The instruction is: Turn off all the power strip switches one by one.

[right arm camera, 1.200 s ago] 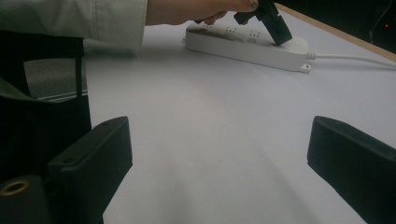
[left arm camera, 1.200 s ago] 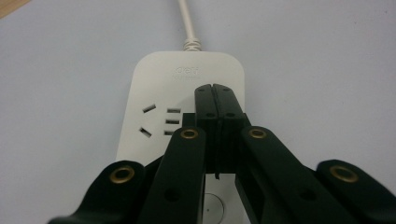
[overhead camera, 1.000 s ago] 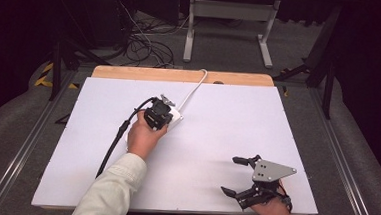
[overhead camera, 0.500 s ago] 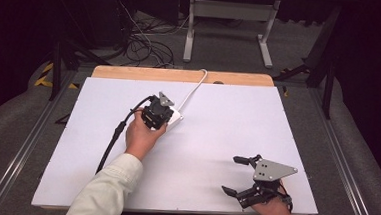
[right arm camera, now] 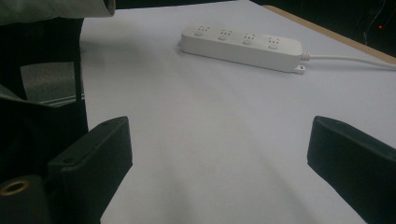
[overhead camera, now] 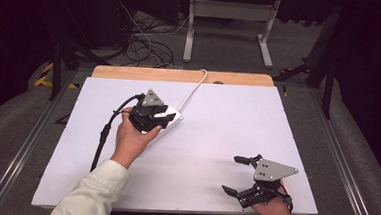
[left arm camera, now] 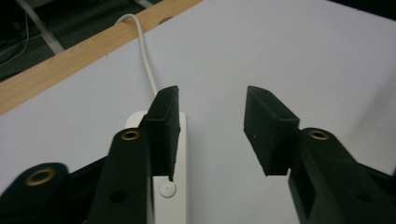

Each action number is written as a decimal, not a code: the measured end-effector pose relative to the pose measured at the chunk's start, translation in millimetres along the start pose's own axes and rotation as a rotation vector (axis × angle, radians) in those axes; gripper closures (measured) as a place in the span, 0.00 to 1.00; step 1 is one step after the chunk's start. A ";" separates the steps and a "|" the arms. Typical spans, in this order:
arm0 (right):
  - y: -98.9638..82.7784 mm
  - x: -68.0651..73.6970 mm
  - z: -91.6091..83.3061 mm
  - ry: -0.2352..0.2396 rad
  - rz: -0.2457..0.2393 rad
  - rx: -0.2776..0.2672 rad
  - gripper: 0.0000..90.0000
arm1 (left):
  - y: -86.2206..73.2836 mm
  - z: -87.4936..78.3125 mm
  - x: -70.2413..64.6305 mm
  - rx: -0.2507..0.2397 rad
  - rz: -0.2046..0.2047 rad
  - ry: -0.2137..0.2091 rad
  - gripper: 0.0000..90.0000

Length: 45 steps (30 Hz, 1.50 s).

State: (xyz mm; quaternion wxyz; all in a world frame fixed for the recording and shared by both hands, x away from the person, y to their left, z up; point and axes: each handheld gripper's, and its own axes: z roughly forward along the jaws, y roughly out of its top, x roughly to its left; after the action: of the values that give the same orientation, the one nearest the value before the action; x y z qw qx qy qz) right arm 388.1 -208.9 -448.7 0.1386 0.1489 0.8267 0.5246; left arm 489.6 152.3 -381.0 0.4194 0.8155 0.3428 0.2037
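Note:
A white power strip (overhead camera: 176,118) lies on the white tabletop (overhead camera: 238,120), left of centre. Its white cable (overhead camera: 194,90) runs off over the far wooden edge (overhead camera: 180,76). My left gripper (overhead camera: 162,115) hovers right over the strip with its jaws open. In the left gripper view the strip (left arm camera: 173,189) sits under the left jaw, while bare table lies between the tips of the left gripper (left arm camera: 212,100). My right gripper (overhead camera: 235,175) rests near the front right corner, wide open and holding nothing. The right gripper view shows the strip (right arm camera: 243,43) far ahead of the right gripper (right arm camera: 219,133).
A black cable (overhead camera: 104,132) trails from the left gripper toward the front left. A light sleeve (right arm camera: 56,8) crosses the top left of the right gripper view. Beyond the table stand a grey metal frame (overhead camera: 229,19) and loose floor cables (overhead camera: 147,45).
My left gripper has shifted slightly to the left over the power strip. The right gripper has stayed put.

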 end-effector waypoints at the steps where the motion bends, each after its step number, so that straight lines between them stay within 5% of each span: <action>1: 0.0 -0.2 -0.3 0.000 0.002 -0.002 0.08 | -0.2 -5.5 -1.1 -0.013 0.007 -0.003 0.58; 10: 0.0 -0.6 -1.1 0.002 0.008 -0.008 0.08 | -17.4 -45.3 -7.4 -0.130 0.025 -0.041 0.32; 16: -0.1 -1.1 -1.5 0.000 0.012 -0.012 0.08 | -39.4 -66.5 -7.8 -0.173 0.061 -0.062 0.27; 22: 0.0 -1.3 -1.8 -0.001 0.020 -0.013 0.08 | -60.5 -83.0 -7.9 -0.172 0.076 -0.054 0.25; 28: -0.2 -1.5 -1.6 0.000 0.024 -0.016 0.07 | -87.1 -93.2 -5.0 -0.199 0.066 -0.101 0.26; 38: -0.6 -2.5 -2.0 0.002 0.030 -0.017 0.07 | -124.4 -102.0 -8.0 -0.144 0.103 -0.023 0.24; 45: -0.9 -2.6 -2.6 0.002 0.033 -0.019 0.07 | -148.3 -102.4 -7.1 -0.126 0.029 -0.068 0.23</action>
State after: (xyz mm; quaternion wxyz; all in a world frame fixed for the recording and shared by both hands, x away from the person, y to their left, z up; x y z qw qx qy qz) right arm 389.3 -212.3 -448.3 0.1309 0.1606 0.8192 0.5347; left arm 363.7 264.0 -445.6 0.4783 0.7988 0.3032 0.2030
